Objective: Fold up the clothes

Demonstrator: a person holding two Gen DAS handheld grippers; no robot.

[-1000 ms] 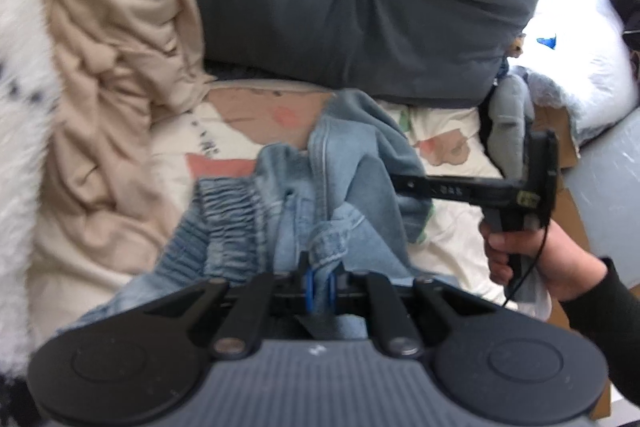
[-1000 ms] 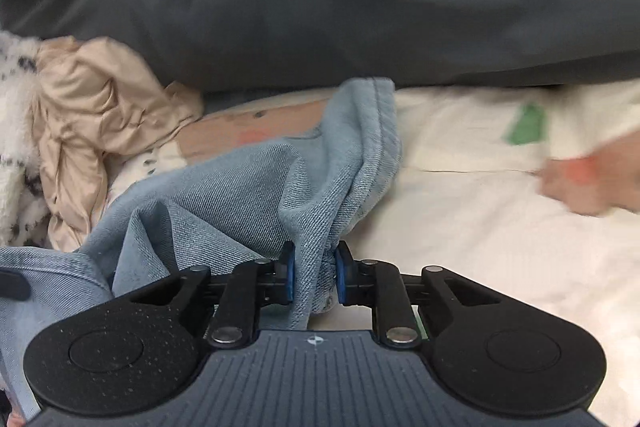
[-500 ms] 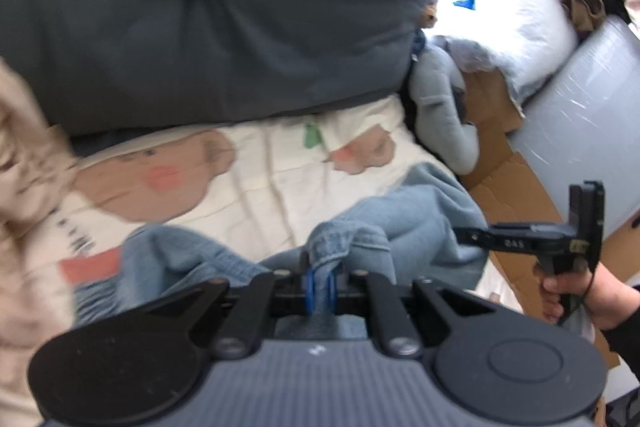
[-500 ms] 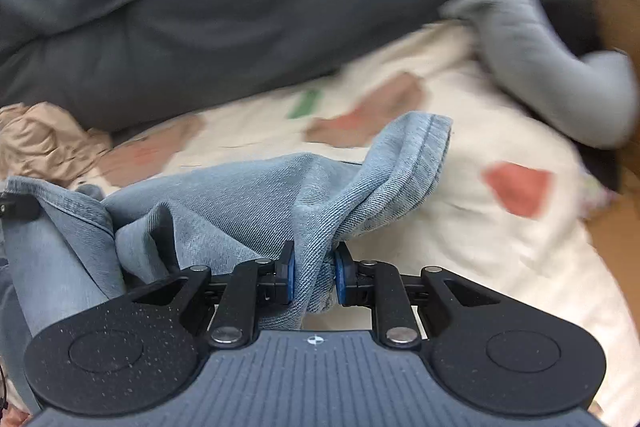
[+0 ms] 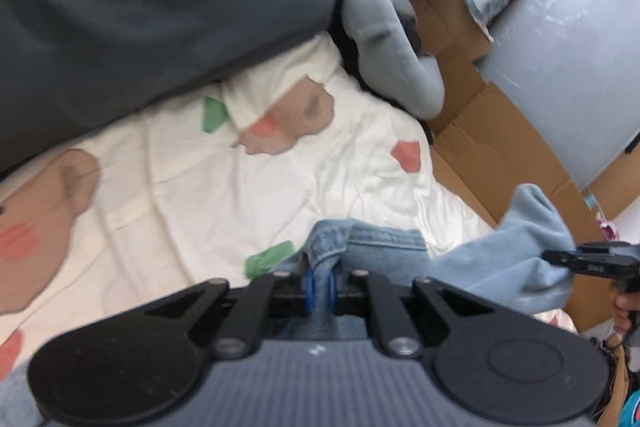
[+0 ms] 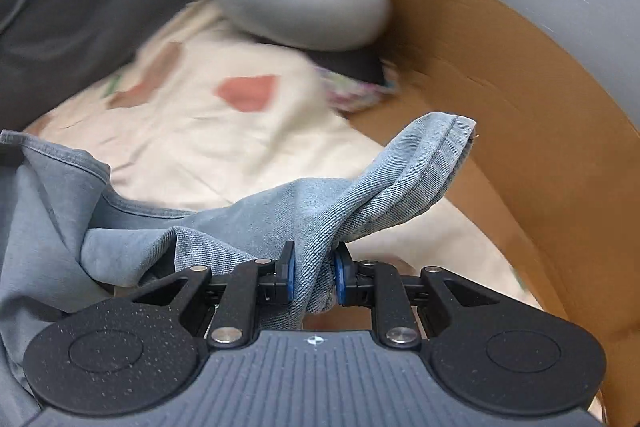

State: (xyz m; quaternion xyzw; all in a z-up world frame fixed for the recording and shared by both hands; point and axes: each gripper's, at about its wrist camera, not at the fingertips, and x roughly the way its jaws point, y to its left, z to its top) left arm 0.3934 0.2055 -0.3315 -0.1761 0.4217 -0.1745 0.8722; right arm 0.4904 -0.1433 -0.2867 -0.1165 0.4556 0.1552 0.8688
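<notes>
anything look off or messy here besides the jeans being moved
Nothing looks damaged or spilled. The jeans hang bunched and twisted between the left claw and right claw, not yet flat. Flattened cardboard and a grey plush toy crowd the edge of the printed sheet.

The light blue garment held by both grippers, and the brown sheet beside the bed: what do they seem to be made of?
The light blue garment looks like washed denim, matte: fine diagonal twill lines and a stitched hem show in the right wrist view. The brown sheet looks like plain cardboard, dull and unprinted, with straight creases and cut edges; it is blurred, so this is only likely.
</notes>
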